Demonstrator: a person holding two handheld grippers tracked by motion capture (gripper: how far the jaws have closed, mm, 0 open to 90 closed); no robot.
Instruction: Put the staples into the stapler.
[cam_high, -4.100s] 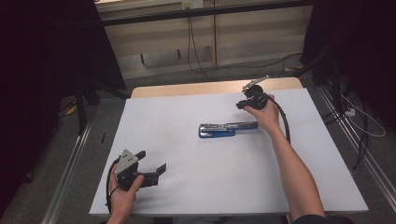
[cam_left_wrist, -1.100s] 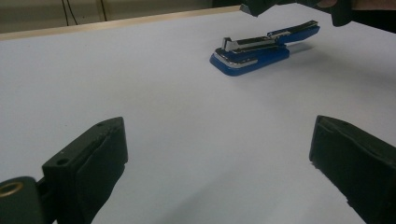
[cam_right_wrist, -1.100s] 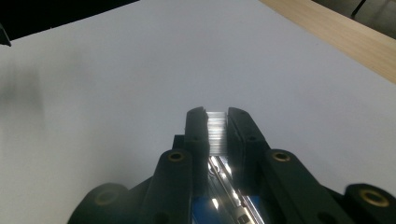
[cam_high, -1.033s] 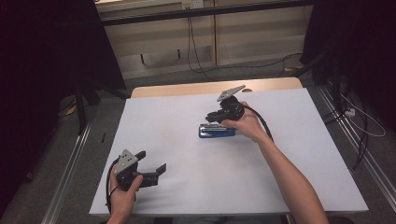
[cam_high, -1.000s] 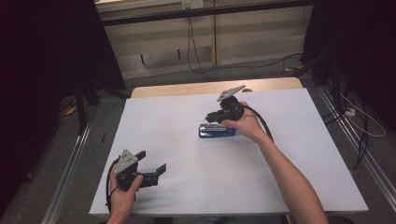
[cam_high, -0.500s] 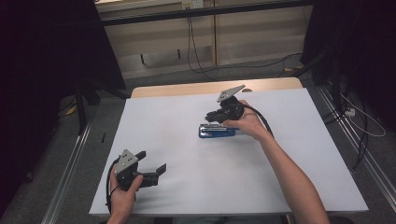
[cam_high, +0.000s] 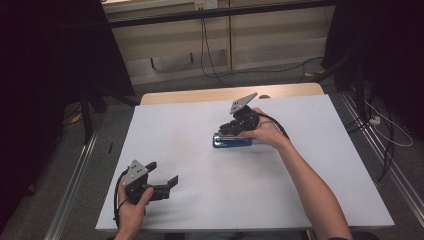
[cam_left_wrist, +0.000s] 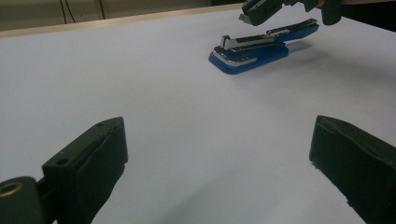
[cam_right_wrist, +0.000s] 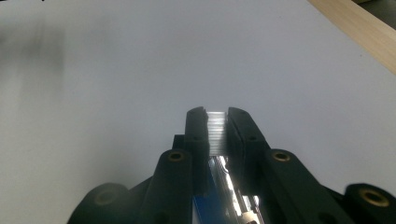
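Observation:
A blue stapler (cam_high: 230, 142) (cam_left_wrist: 247, 51) lies on the white tabletop (cam_high: 210, 200), a little behind its middle, with its metal magazine showing. My right gripper (cam_high: 224, 130) (cam_left_wrist: 250, 11) hovers just over the stapler, pointing down and to the left. In the right gripper view its jaws (cam_right_wrist: 216, 114) are shut on a short silvery strip of staples (cam_right_wrist: 215, 133), and the stapler's blue and metal parts (cam_right_wrist: 224, 205) lie right below. My left gripper (cam_high: 162, 172) (cam_left_wrist: 217, 135) rests near the front left of the table, open, with nothing between its fingers.
A wooden table edge (cam_high: 200, 95) shows beyond the white sheet at the back. Cables (cam_high: 210, 55) run over the floor behind the table, and metal rails (cam_high: 75, 170) flank it on both sides.
Four seconds ago the right gripper was at the back right of the table; it has since come left over the stapler. Nothing has moved in the last second.

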